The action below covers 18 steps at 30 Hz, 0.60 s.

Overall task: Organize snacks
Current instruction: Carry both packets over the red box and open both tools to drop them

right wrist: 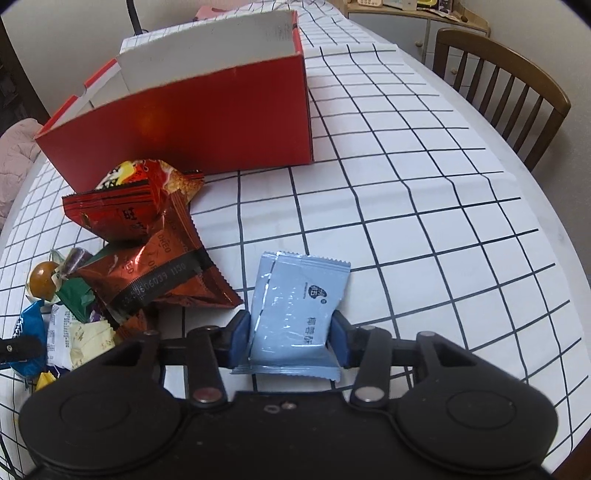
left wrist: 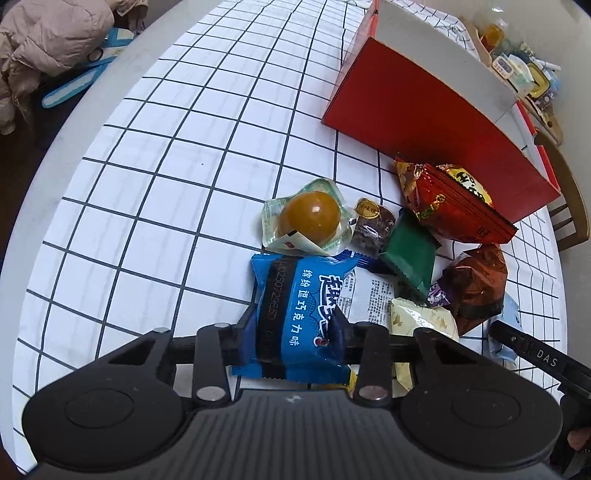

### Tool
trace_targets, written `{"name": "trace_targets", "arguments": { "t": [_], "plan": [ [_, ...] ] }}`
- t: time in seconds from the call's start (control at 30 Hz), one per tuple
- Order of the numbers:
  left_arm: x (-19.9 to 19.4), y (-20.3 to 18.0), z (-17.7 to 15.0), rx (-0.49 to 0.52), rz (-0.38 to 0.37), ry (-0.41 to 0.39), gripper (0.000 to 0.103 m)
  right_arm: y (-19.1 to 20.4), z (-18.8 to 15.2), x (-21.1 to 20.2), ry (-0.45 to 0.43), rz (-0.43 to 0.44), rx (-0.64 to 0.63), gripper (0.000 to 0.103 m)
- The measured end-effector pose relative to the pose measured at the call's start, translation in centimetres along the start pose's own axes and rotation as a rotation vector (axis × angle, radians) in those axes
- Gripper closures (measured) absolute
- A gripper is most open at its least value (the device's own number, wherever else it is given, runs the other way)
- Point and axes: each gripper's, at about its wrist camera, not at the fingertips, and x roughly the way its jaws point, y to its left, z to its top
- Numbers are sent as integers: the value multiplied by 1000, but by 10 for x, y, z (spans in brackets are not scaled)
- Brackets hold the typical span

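the task is judged to be at an early stage: the red cardboard box (right wrist: 207,122) on the checked table (right wrist: 424,221) shows no snacks inside as far as can be seen, and a heap of crinkly foil packets (left wrist: 443,236) is left beside it. a glossy blue packet (left wrist: 299,314) is gripped by the left tongs (left wrist: 293,332), and a flat pale-blue sachet (right wrist: 295,314) is clamped by the right tongs (right wrist: 291,338), both near the heap.

Gridded tablecloth (right wrist: 424,206), wooden chair (right wrist: 506,85), perhaps cabinet (right wrist: 402,26)
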Motion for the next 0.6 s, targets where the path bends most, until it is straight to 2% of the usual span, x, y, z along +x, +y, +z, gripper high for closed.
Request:
{"name": "trace_targets", "arguments": {
  "t": [0.3,0.6],
  "plan": [
    [-27,-9,-3,43,21,-24,65,2,2,-34,-55,46,-8,58],
    [-69,-38,11,126,-3,-102,65,12,24,-72,-117,88,-92,58]
  ]
}}
